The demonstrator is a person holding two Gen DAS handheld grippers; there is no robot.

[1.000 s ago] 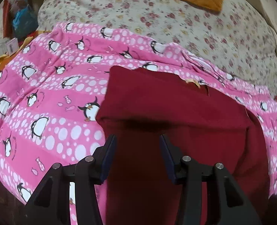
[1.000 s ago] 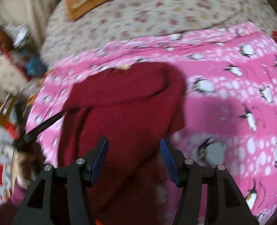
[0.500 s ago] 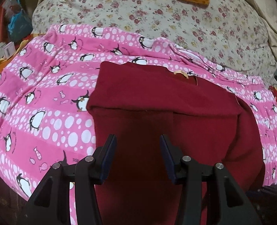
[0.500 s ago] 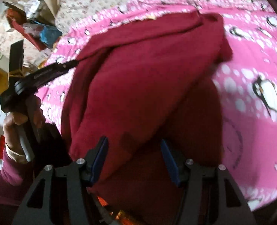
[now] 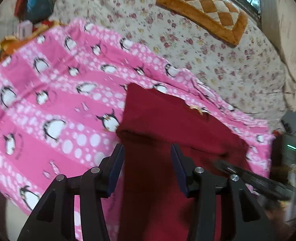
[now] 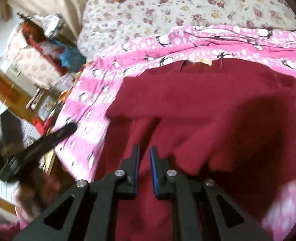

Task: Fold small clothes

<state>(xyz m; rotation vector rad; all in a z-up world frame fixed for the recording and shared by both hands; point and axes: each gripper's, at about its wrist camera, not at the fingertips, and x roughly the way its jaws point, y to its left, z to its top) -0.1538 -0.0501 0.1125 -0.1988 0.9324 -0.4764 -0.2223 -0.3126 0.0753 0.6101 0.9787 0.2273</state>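
Two hand-held grippers angled downward, one wide, one nearly closed

The left gripper points down with its jaws set apart and nothing pressed between the pads. The right gripper tilts down too; its jaws have just been closing to a narrow slit, and no cloth is clearly pinched between them.

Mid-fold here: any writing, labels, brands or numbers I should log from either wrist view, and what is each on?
No text can be read in either view.
Tan tag at the far edge of the dark red garment: too small and blurred.
Curved print beside the penguins on the pink blanket: blurred.
Boxes and papers beside the bed: blurred.
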